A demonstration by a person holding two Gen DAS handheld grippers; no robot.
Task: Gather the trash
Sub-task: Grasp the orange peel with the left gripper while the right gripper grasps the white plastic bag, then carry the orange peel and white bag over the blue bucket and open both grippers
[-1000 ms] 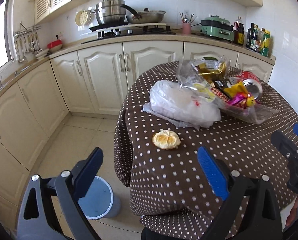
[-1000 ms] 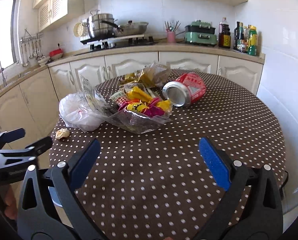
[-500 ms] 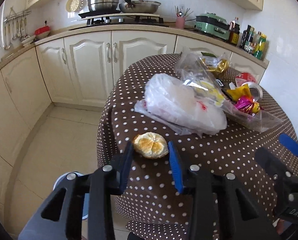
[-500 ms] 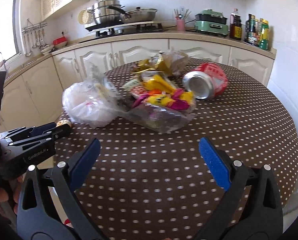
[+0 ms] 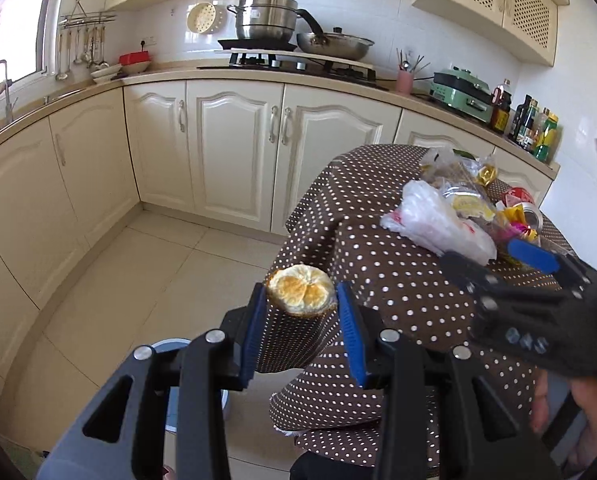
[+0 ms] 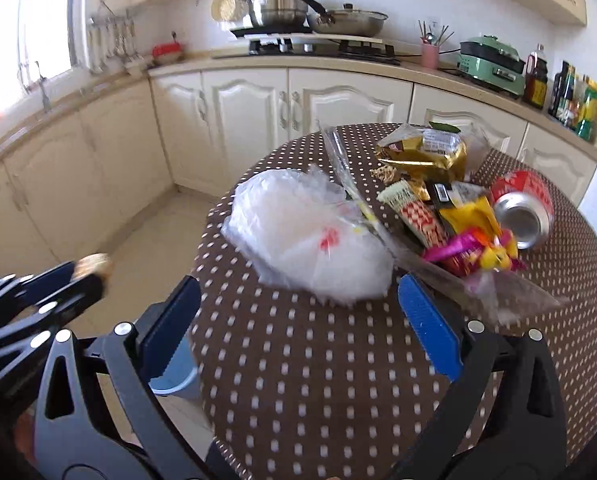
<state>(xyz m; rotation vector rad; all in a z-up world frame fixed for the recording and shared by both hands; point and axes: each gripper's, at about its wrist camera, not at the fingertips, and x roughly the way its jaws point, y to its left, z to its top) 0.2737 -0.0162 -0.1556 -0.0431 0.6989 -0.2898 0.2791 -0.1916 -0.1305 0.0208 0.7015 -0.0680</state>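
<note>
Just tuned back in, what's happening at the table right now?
A person is clearing trash off the polka-dot table with two handheld grippers. The left gripper is shut on an orange peel, carried off the table edge, over the floor above a blue bin. The right gripper is open, empty, aimed at the white plastic bag. The wrappers and red can are untouched.

We see a brown, white-dotted tablecloth (image 6: 338, 360), a red can (image 6: 526, 204), a yellow-orange peel (image 5: 301, 291), cream cabinets (image 5: 234, 152) and a blue-padded left hand-held gripper (image 5: 300, 320).
</note>
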